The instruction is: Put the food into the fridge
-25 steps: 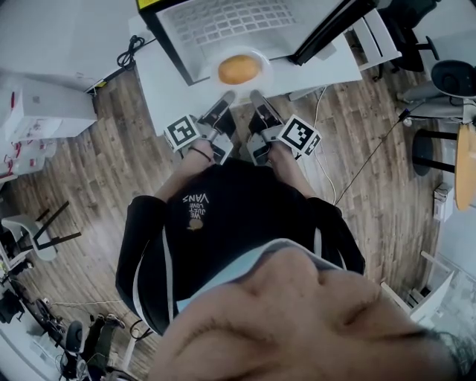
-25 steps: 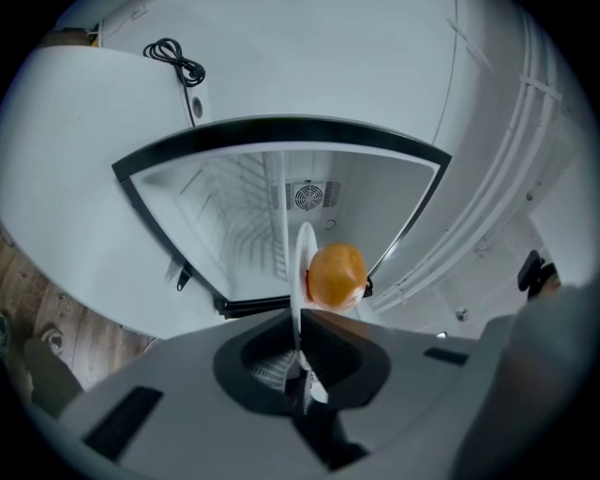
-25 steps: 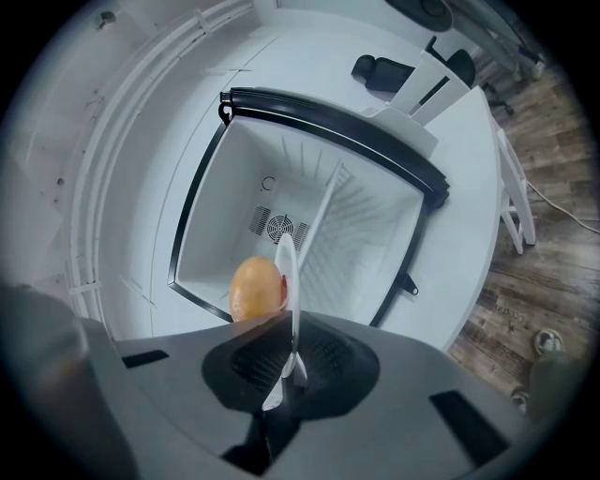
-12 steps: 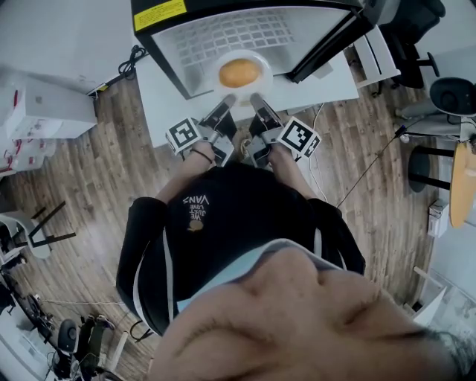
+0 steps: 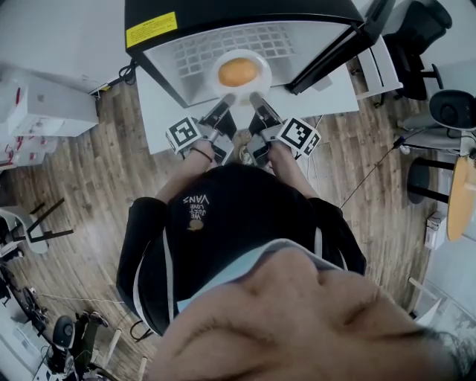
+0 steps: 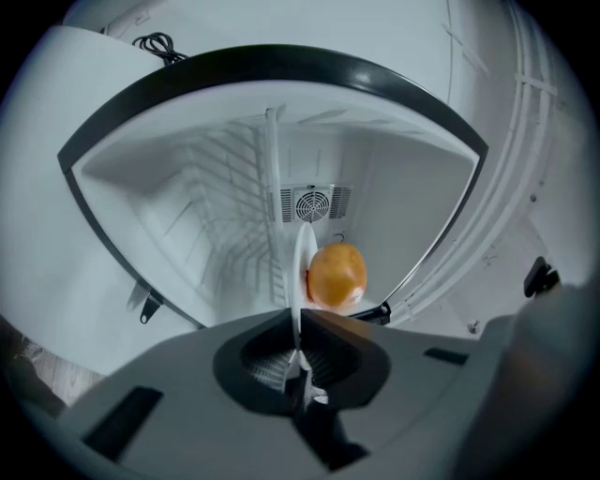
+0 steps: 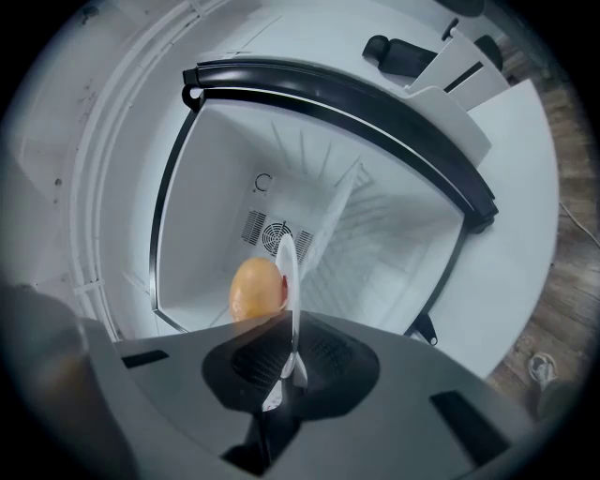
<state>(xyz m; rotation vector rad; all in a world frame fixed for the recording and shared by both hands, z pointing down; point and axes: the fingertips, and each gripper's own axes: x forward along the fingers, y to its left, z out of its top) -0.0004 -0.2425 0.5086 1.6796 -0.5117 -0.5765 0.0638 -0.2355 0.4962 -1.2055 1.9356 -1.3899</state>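
Note:
A white plate (image 5: 239, 74) carrying a round orange piece of food (image 5: 239, 71) hangs at the mouth of the open black fridge (image 5: 223, 13), over its wire shelf (image 5: 223, 41). My left gripper (image 5: 225, 100) is shut on the plate's near-left rim and my right gripper (image 5: 257, 99) on its near-right rim. In the left gripper view the plate (image 6: 302, 267) stands edge-on between the closed jaws (image 6: 298, 349), with the food (image 6: 337, 274) to its right. The right gripper view shows the plate (image 7: 287, 272) pinched in the jaws (image 7: 289, 352) and the food (image 7: 256, 289) to its left.
The fridge stands on a white table (image 5: 160, 111) with its door (image 5: 335, 41) swung open to the right. A fan grille (image 6: 315, 202) sits on the back wall inside. White boxes (image 5: 44, 111) lie left, office chairs (image 5: 439, 89) right, on wood floor.
Both grippers have carried the plate forward, from the table's front edge into the fridge opening. Their grip on the rim is unchanged.

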